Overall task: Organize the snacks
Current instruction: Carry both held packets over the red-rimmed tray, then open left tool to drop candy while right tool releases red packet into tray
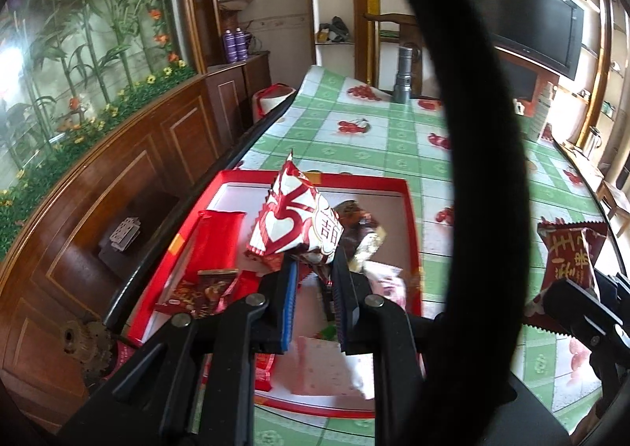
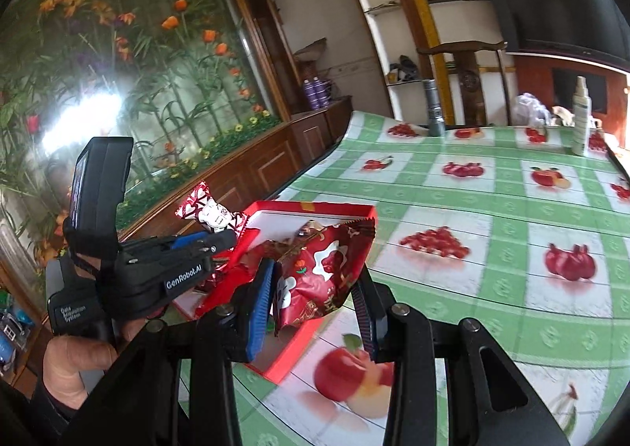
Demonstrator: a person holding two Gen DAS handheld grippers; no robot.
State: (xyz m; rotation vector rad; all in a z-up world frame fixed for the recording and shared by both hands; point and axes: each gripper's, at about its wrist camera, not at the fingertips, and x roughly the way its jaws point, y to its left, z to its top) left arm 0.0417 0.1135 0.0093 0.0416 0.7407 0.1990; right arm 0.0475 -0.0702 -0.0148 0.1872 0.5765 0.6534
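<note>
My left gripper (image 1: 313,267) is clamped on a red-and-white heart-print snack packet (image 1: 295,223), held upright above the red tray (image 1: 411,217) near the left edge of the table (image 1: 393,139). My right gripper (image 2: 317,288) pinches a crinkled red snack packet (image 2: 323,269) with white flower shapes, just over the tray's right rim. The tray already holds several red and brown wrapped snacks (image 1: 212,288); a grey flashlight (image 1: 403,76) stands at the table's far edge.
</note>
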